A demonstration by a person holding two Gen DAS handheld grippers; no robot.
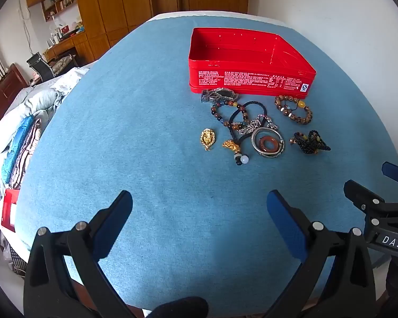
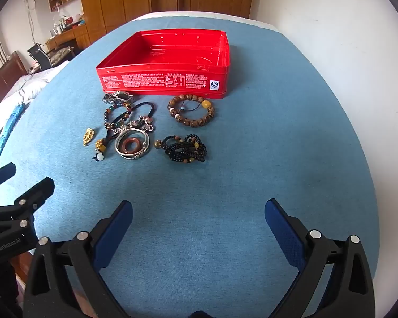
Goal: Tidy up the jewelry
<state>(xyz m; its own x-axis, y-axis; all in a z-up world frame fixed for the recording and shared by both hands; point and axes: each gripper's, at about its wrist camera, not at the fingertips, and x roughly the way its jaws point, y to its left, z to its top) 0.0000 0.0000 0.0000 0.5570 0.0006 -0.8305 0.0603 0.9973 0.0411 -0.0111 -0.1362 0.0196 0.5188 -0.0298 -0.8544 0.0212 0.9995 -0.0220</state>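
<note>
An open red tin (image 1: 248, 79) (image 2: 167, 82) stands empty on the blue cloth. In front of it lies a heap of jewelry: a brown bead bracelet (image 1: 294, 109) (image 2: 191, 110), a black bead strand (image 1: 311, 142) (image 2: 185, 149), a silver bangle around a red-brown ring (image 1: 268, 142) (image 2: 132, 145), a gold brooch (image 1: 207, 138) (image 2: 89, 136) and a watch (image 1: 220, 94) (image 2: 118, 97). My left gripper (image 1: 199, 201) hovers open, well short of the heap. My right gripper (image 2: 199, 208) is also open with nothing between its fingers; it shows at the right edge of the left wrist view (image 1: 368, 182).
The blue cloth covers a table (image 1: 135, 122) (image 2: 278, 132) whose far edge runs before a wooden wardrobe and door. Folded clothes and bedding (image 1: 24, 132) pile up to the left. A white wall stands to the right. A desk and chair sit at the back left.
</note>
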